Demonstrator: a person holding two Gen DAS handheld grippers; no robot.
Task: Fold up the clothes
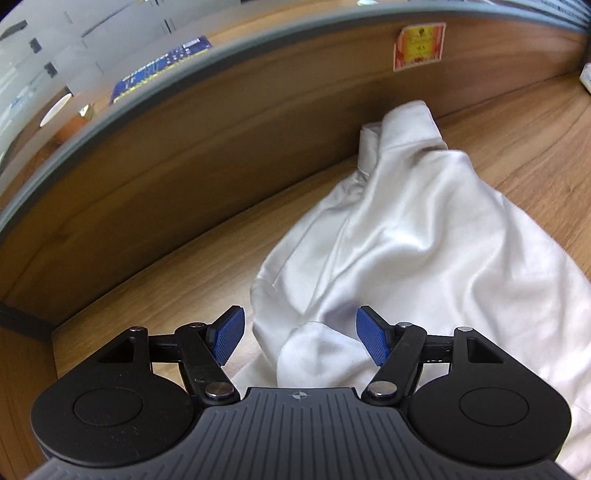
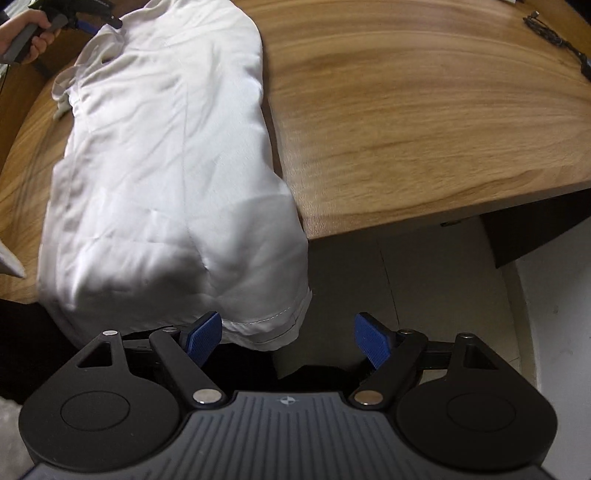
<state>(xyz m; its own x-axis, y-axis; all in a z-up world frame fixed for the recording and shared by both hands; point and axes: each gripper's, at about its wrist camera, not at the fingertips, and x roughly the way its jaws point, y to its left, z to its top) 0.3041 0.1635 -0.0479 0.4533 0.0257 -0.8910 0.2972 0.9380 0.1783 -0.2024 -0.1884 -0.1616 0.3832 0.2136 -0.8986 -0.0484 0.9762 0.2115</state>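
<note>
A white shirt lies rumpled on the wooden table, its collar end toward the table's back wall. My left gripper is open, its blue pads either side of a bunched fold at the shirt's near end. In the right wrist view the same shirt stretches away along the table, its hem hanging over the front edge. My right gripper is open just below that hem, holding nothing. The left gripper and the hand holding it show at the far end of the shirt.
A raised wooden back wall with a red and yellow sticker borders the table. A black cable lies at the far right of the table. The pale floor shows beyond the table's front edge.
</note>
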